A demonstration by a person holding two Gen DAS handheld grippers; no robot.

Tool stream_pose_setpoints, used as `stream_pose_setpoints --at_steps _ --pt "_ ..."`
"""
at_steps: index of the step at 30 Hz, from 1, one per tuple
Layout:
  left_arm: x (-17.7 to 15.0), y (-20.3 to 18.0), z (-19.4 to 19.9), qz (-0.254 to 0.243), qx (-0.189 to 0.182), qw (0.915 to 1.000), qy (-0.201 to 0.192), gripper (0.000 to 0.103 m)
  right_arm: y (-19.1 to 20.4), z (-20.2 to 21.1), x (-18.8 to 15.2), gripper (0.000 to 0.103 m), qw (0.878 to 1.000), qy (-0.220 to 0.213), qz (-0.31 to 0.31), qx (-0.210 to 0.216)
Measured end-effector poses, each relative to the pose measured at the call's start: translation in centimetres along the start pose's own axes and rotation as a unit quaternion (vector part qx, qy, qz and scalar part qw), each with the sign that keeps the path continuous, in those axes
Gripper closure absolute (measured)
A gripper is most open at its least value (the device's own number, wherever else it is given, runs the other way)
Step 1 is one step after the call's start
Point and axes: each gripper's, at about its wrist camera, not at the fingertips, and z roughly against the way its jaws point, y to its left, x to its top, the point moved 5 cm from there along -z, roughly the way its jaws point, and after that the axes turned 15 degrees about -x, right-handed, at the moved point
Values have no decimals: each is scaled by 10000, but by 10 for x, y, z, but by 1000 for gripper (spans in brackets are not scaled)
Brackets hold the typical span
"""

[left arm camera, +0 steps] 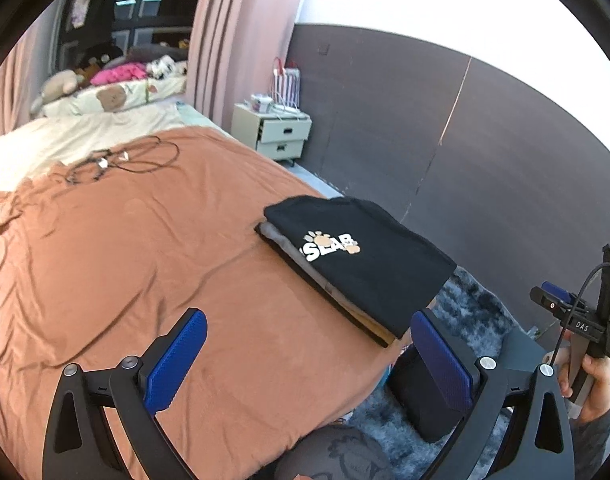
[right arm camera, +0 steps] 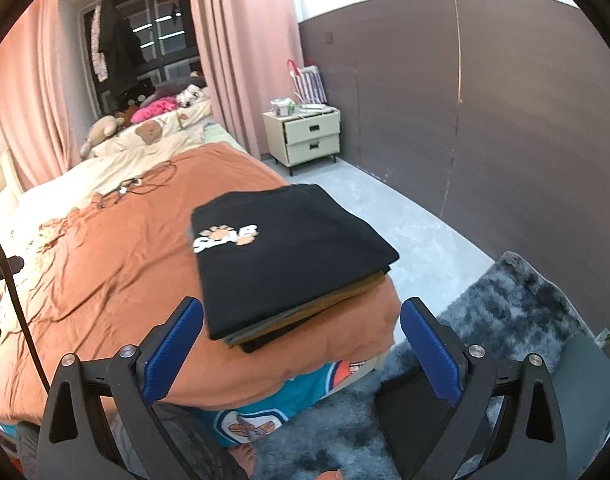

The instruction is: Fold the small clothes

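One stack of folded clothes [right arm camera: 293, 272], catalogued at the near right corner of the bed [right arm camera: 105, 280].

Top item: black T-shirt [right arm camera: 289, 248] with a white-and-orange paw print, folded to a rectangle. Below it: grey, tan and dark layers, edges slightly staggered in the right wrist view. Number of garments underneath: cannot tell.

Support: orange bedsheet [left arm camera: 145, 260], rumpled, sloping off at the corner. The stack sits just beside the mattress edge, its right side close to the drop toward the grey shaggy rug [right arm camera: 517, 308].

Left gripper [left arm camera: 309, 356]: jaws spread wide, nothing between them, above the sheet near the stack's near end.
Right gripper [right arm camera: 301, 344]: jaws spread wide, empty, the stack's near corner seen between them; contact cannot be confirmed.

Other holdings: tangled cables [left arm camera: 121, 164] farther up the bed; a teal printed garment [right arm camera: 273, 404] hanging below the corner, apparently unfolded.

Risks, as judged:
- A nudge from either finger could push the stack over the corner, since little bed remains beside it.
- The soft, sloped sheet may let the layers slide apart and undo the folds.
- Adding another garment could tip the staggered pile.
- Dragging the sheet while reaching for the teal item may pull the stack along.
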Motion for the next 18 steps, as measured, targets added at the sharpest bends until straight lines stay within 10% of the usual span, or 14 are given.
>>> stream_pose_setpoints --at_steps 18 --pt "-69 -22 119 -529 522 9949 -677 1 13 69 -45 4 9983 -422 142 382"
